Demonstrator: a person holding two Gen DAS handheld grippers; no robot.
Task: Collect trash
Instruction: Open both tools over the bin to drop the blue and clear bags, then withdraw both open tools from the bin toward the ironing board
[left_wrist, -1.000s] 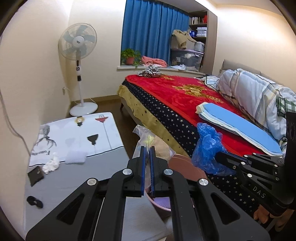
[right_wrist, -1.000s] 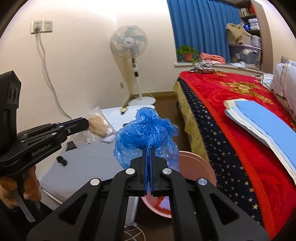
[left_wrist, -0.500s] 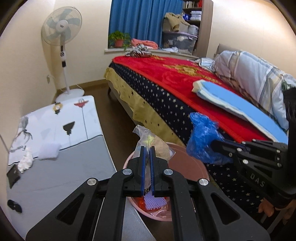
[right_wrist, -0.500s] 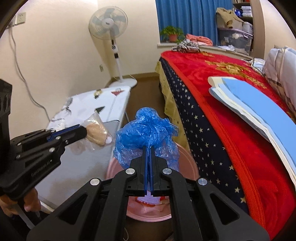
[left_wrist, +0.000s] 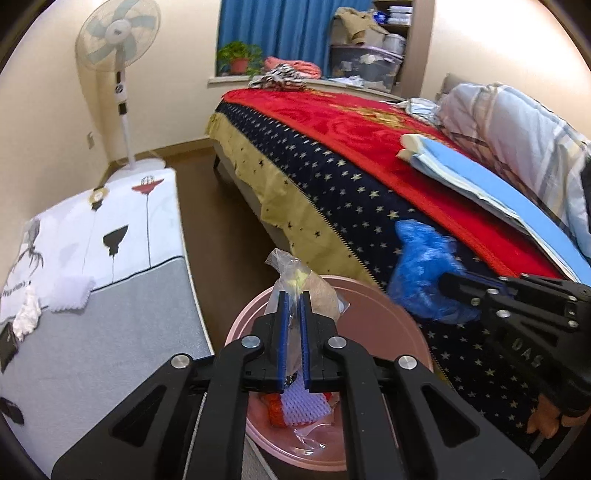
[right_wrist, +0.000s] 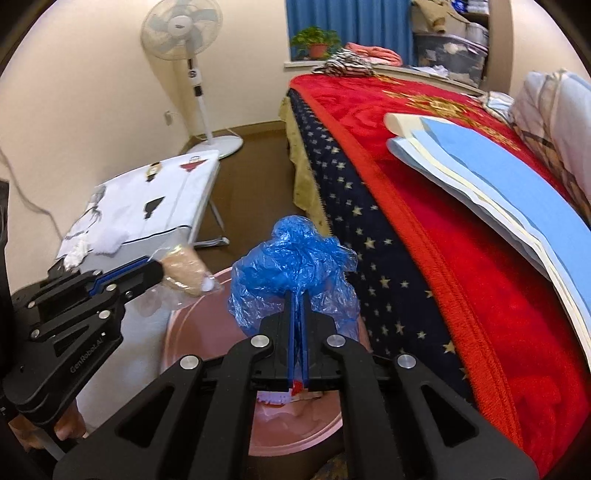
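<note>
My left gripper (left_wrist: 294, 295) is shut on a clear plastic bag (left_wrist: 308, 282) with something tan inside, which hangs over the pink bin (left_wrist: 388, 306). The bin holds red and white netting and clear wrap. My right gripper (right_wrist: 298, 295) has a crumpled blue plastic bag (right_wrist: 291, 258) between its pads, and its jaws are opening by a sliver above the bin's (right_wrist: 192, 332) right side. In the left wrist view the blue bag (left_wrist: 421, 273) and right gripper (left_wrist: 448, 281) come in from the right. In the right wrist view the left gripper (right_wrist: 157, 267) and clear bag (right_wrist: 184, 273) come in from the left.
A low table with a white and grey cloth (left_wrist: 110, 314) stands left of the bin, with tissue scraps (left_wrist: 27, 314) and a white pad (left_wrist: 72, 291) on it. The bed with a red blanket (left_wrist: 351, 129) runs along the right. A standing fan (left_wrist: 118, 37) is at the far wall.
Both grippers have come down and forward with their bags, so the pink bin now lies right beneath them. A thin gap shows between the right pads.
</note>
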